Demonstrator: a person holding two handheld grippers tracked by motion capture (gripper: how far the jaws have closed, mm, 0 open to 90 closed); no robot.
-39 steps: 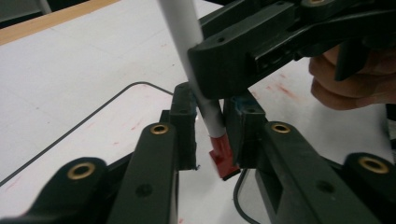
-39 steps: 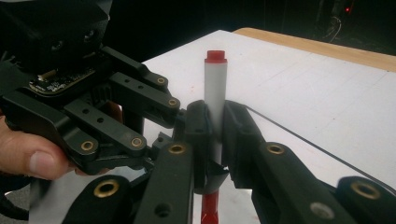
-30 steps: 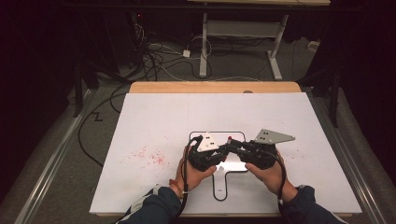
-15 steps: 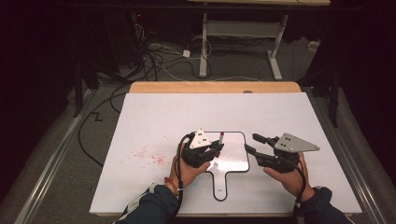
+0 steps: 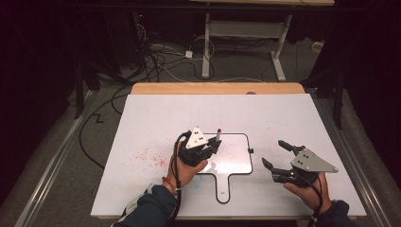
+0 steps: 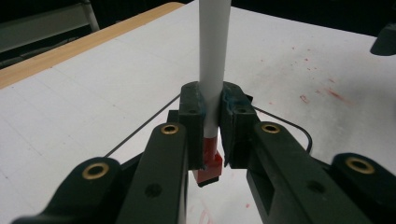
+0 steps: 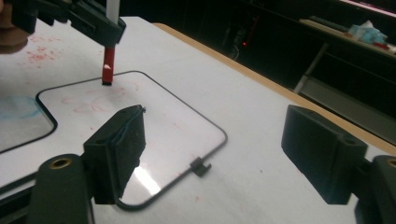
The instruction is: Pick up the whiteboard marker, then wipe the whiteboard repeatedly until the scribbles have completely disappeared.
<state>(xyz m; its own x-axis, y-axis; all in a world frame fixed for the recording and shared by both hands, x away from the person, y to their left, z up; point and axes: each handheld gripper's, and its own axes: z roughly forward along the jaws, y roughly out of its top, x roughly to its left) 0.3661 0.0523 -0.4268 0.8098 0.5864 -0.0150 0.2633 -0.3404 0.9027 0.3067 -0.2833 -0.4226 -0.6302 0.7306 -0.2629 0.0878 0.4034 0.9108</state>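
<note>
Marker (image 6: 212, 60): we found it clamped in the left gripper (image 5: 208, 147), red end down, over the board's 10 o'clock corner.
Board (image 5: 236, 161): small whiteboard lying flat mid-table, faint red scribbles on it.
Right gripper (image 5: 275, 157): at the board's 3 o'clock, off its edge; jaws had just opened wide, nothing between them.
Change: a second earlier both grippers met over the board; the right had since let go and withdrawn.
Reading: we judged the marker ready for writing.

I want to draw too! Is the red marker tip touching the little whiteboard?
Cannot tell. In the right gripper view the marker tip sits right at the whiteboard, but no gap or contact shows plainly.
</note>
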